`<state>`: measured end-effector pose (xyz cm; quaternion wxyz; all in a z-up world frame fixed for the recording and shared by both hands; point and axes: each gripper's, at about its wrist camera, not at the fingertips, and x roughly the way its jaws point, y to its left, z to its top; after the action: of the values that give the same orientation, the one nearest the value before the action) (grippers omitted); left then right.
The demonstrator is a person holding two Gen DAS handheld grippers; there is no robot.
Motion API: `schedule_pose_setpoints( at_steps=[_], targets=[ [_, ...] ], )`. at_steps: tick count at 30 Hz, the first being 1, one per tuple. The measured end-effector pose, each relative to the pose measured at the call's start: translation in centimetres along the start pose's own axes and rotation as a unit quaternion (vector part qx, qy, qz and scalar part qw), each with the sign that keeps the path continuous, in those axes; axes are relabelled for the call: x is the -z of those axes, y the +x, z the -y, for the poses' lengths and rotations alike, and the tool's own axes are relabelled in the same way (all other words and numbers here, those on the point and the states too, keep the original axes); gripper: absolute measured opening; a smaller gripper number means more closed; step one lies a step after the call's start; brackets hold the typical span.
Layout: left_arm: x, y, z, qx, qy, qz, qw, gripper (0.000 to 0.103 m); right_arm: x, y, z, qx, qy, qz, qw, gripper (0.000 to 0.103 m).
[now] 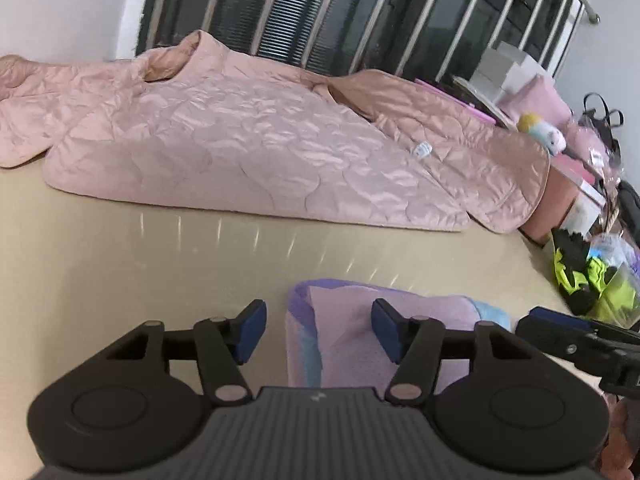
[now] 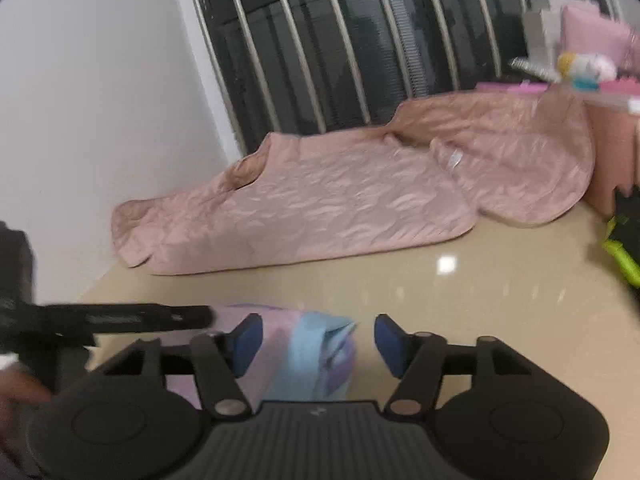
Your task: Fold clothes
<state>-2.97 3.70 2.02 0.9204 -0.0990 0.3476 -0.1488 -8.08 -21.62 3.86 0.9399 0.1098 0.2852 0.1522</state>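
Two grippers: you hold both low over the glossy beige tabletop, side by side, each looking forward along its fingers.
Left gripper: your jaws stand wide apart with nothing between the blue pads; the left pad is over bare table, the right pad over cloth.
Right gripper: your jaws are spread wide too, gripping nothing; its tip also shows at the right edge of the left view.
Task garment: the small folded pastel cloth in pink, lilac and light blue lies flat just ahead of and under both grippers; in the right view its blue end sits between your pads, nearer the left one.
Beyond it: a large quilted, shiny pink jacket is spread out well ahead of you, at the far side of the table against the barred dark window; a small white label shows on its opened right panel.
To your right: a neon-yellow and black garment heap lies at the table's edge, with pink boxes and a small plush toy farther back.
To your left: a plain white wall.
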Motion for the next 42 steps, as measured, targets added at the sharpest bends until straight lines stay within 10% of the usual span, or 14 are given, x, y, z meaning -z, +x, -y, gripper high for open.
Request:
schedule_pose_setpoints(
  at_steps=[4, 11, 15, 17, 24, 28, 31, 34, 37, 42],
  targets=[
    [-0.3, 0.0, -0.4, -0.014, -0.012, -0.01, 0.9998, 0.024, 0.7, 2.3, 0.5, 0.029, 0.004, -0.032, 0.999, 0.052],
    [0.6, -5.1, 0.6, -0.005, -0.022, 0.022, 0.9995, 0.08, 0.0, 0.5, 0.0, 0.008, 0.02, -0.005, 1.0, 0.05],
    [2.2, -5.2, 3.5, -0.045, 0.058, 0.024, 0.997, 0.078, 0.5, -0.5, -2.3, -0.056, -0.022, 0.03, 0.998, 0.05],
    [2.7, -3.9, 4.1, -0.094, 0.078, 0.0, 0.9925, 0.077, 1.1, 0.5, -3.7, -0.059, -0.062, 0.013, 0.996, 0.031],
    [4.0, -3.4, 3.1, -0.083, 0.027, -0.021, 0.996, 0.077, 2.0, 2.6, -2.1, -0.04, -0.032, -0.059, 0.997, 0.023],
    [5.0, -4.0, 4.3, -0.089, 0.04, -0.022, 0.995, 0.077, 1.7, 1.4, -2.5, -0.02, -0.045, -0.036, 0.998, 0.033],
    [5.4, -4.2, 5.1, -0.086, 0.041, -0.026, 0.9951, 0.077, 1.5, 0.2, -2.2, 0.004, -0.036, -0.003, 0.999, 0.073],
    [5.4, -4.2, 5.5, -0.081, 0.035, -0.033, 0.9955, 0.077, 1.8, 1.3, -1.4, 0.028, -0.029, -0.029, 0.999, 0.074],
    [5.1, -3.9, 5.8, -0.083, 0.039, -0.045, 0.9948, 0.072, 2.5, 1.7, -0.7, 0.015, -0.004, -0.039, 0.999, 0.071],
    [4.7, -3.8, 5.4, -0.029, -0.003, -0.057, 0.9979, 0.022, 2.6, 2.0, -0.9, -0.003, -0.021, -0.052, 0.998, 0.037]
  ],
)
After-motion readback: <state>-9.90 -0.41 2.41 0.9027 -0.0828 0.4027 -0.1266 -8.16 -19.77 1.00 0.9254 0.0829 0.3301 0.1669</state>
